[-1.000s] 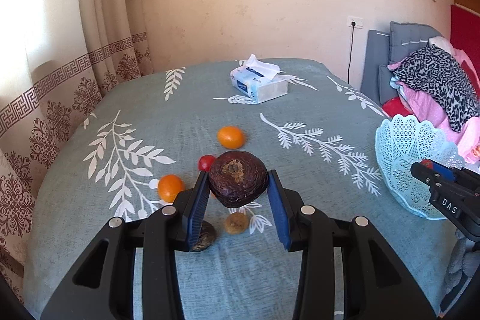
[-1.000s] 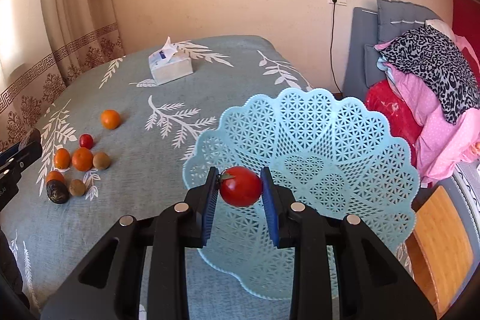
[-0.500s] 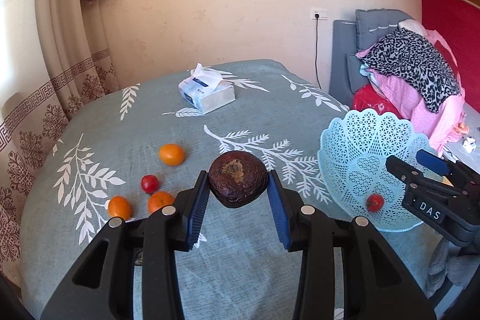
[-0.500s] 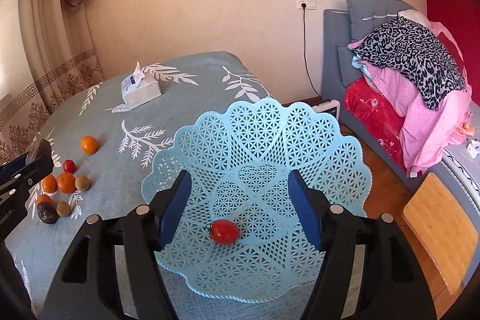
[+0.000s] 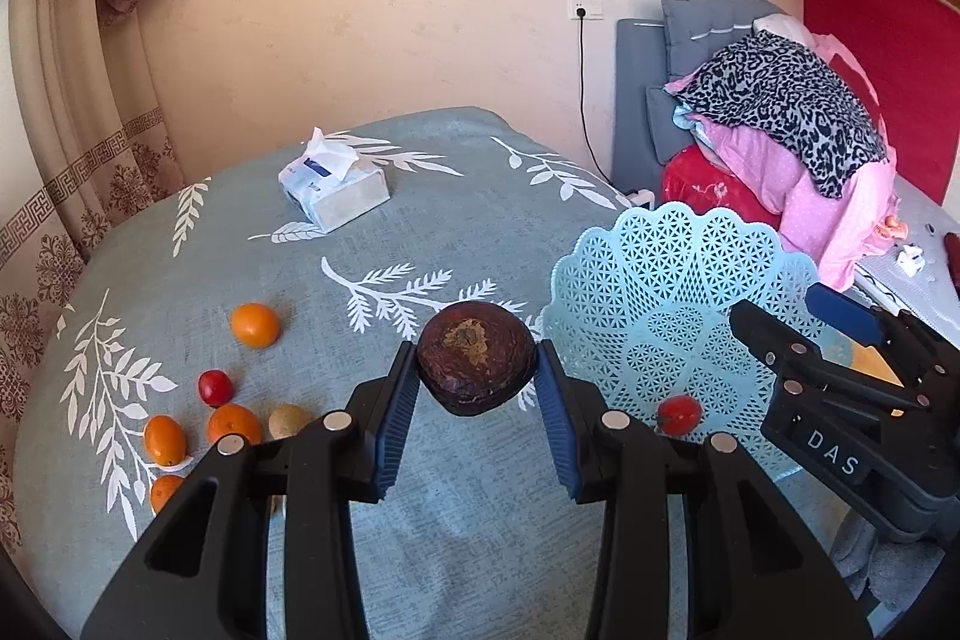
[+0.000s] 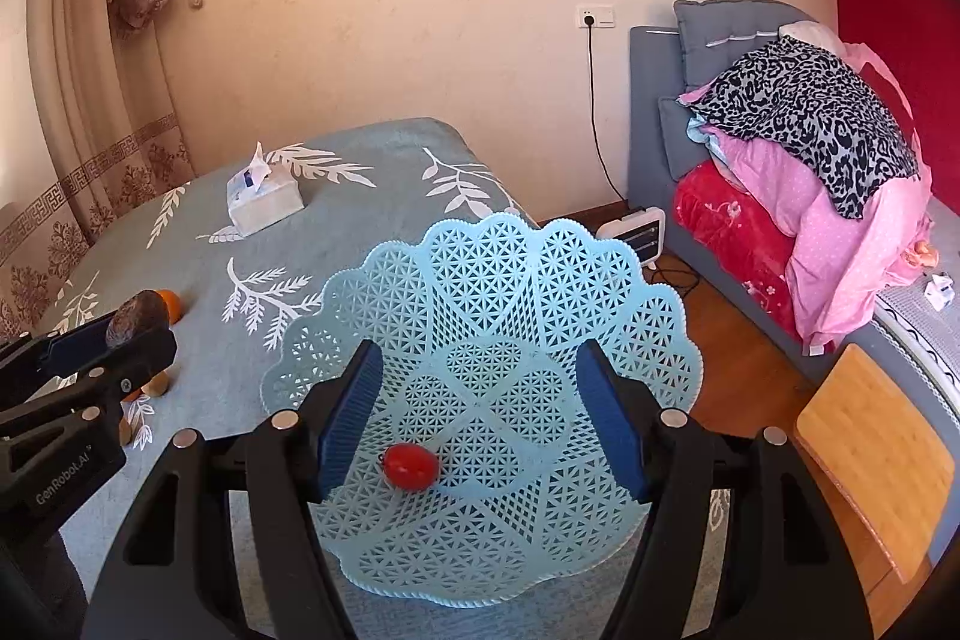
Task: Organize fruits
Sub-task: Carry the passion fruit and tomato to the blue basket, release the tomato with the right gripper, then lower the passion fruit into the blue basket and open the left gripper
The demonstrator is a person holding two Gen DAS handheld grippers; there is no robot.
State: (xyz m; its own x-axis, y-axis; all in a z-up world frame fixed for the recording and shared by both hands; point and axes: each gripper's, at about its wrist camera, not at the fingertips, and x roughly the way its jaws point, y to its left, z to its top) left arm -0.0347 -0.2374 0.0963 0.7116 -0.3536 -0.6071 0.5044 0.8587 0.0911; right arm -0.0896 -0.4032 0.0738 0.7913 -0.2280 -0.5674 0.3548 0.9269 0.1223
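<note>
Released since 1 second ago, the small red tomato (image 6: pixel 410 466) now lies inside the pale blue lattice plastic basket (image 6: pixel 600 280), and the right gripper (image 6: pixel 480 418) hovers over it, fingers apart and empty. Beside the basket, the left gripper (image 5: pixel 477 403) stays clamped on a dark brown wrinkled round fruit (image 5: pixel 476 365).
</note>
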